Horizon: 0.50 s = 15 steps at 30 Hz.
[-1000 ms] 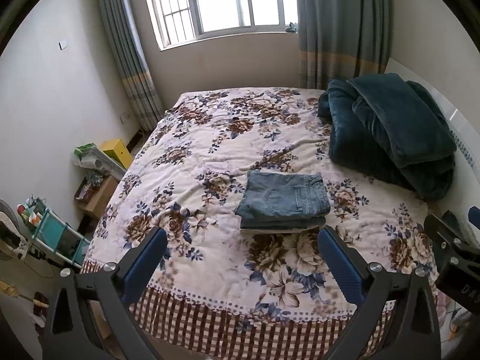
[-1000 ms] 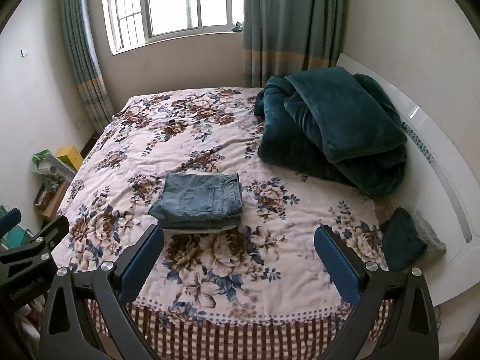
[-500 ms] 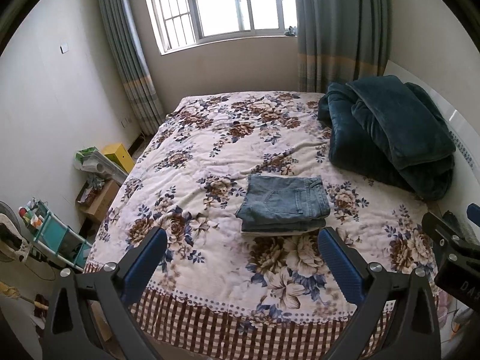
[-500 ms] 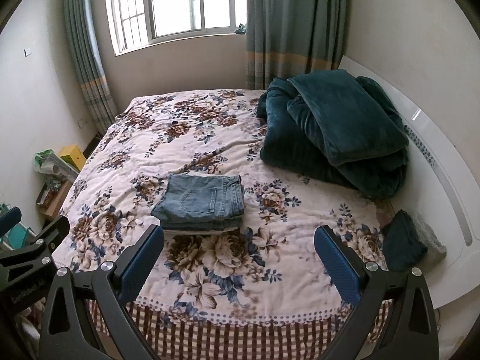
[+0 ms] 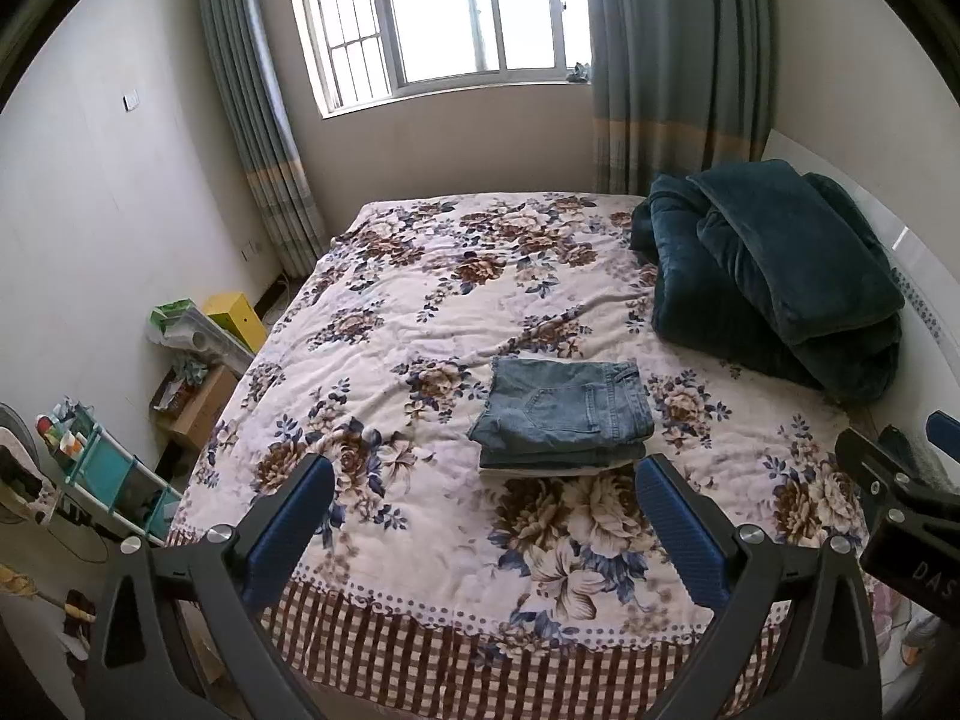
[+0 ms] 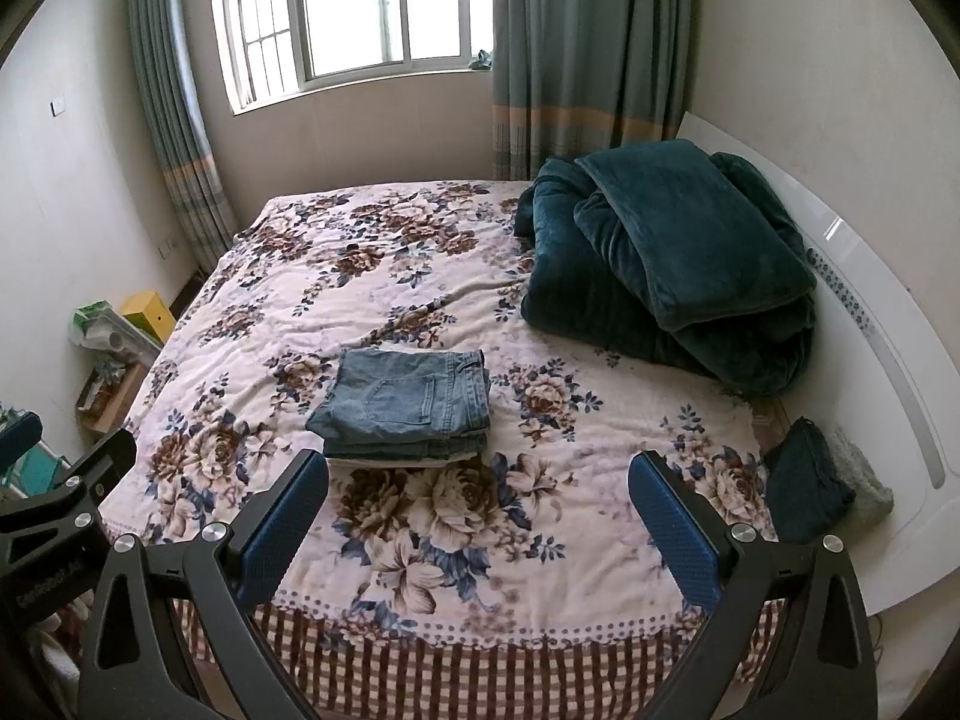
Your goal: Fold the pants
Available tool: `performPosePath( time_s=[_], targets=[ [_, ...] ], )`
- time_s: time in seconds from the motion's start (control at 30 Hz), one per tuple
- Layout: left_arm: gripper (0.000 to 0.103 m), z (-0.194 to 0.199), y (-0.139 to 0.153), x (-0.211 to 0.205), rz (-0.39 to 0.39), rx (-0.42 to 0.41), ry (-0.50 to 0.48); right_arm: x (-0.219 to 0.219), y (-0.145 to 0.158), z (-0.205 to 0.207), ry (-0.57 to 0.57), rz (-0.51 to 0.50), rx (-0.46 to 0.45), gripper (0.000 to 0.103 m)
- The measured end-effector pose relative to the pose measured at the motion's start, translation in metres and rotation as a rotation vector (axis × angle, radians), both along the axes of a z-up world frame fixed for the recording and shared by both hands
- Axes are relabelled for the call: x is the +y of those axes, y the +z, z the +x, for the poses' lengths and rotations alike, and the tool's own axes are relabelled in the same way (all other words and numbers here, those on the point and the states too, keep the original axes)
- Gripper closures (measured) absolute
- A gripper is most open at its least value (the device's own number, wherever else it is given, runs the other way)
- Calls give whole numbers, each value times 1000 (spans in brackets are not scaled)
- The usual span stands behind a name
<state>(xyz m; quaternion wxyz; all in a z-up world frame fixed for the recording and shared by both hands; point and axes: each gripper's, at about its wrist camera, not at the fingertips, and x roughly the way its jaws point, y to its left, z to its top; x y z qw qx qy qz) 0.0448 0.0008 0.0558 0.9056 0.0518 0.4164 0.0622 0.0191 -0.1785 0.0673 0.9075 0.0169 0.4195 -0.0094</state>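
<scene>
Pants (image 5: pixel 564 414): one pair, blue denim, folded into a compact stack, back pocket and waistband uppermost. They lie flat on the bed (image 5: pixel 420 324), in its near half and a little toward the headboard side, well apart from both tongs. A pale layer shows under the stack's near edge.

Left tongs (image 5: pixel 483 516): blue-padded fingers (image 5: pixel 288 522) on black arms, spread wide apart, gripping nothing. They hang above the checked foot edge of the bed, short of the pants.

Right tongs (image 6: pixel 477 513): same make, likewise spread wide and holding nothing, above the same foot edge, with the pants (image 6: pixel 408 405) lying beyond and slightly left of the gap.

Bed: covered with a cream floral quilt, brown and blue roses, with a brown checked border at the near edge.

Blanket (image 5: pixel 774 276): dark teal plush, folded and heaped against the white headboard (image 6: pixel 888 372) on the far right side of the bed, apart from the pants.

Small dark cloth bundle (image 6: pixel 807 480): at the bed's right edge by the headboard.

Window (image 5: pixel 444 18): barred on its left pane, bright, flanked by grey-blue curtains (image 5: pixel 672 66).

Floor at left: yellow box (image 5: pixel 237 318), cardboard carton (image 5: pixel 198 402), teal storage rack (image 5: pixel 102 468).
</scene>
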Motion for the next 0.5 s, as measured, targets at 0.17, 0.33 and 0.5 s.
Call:
performPosePath(
  time_s=[0.17, 0.33, 0.5],
  targets=[
    [0, 0, 0, 0, 0, 0, 1, 1, 1, -3, 0, 7, 1, 1],
    [0, -2, 6, 0, 3, -10, 0, 0, 4, -9, 0, 22, -1, 1],
    [0, -3, 7, 1, 8, -12, -1, -2, 8, -16, 0, 22, -9, 1]
  ],
)
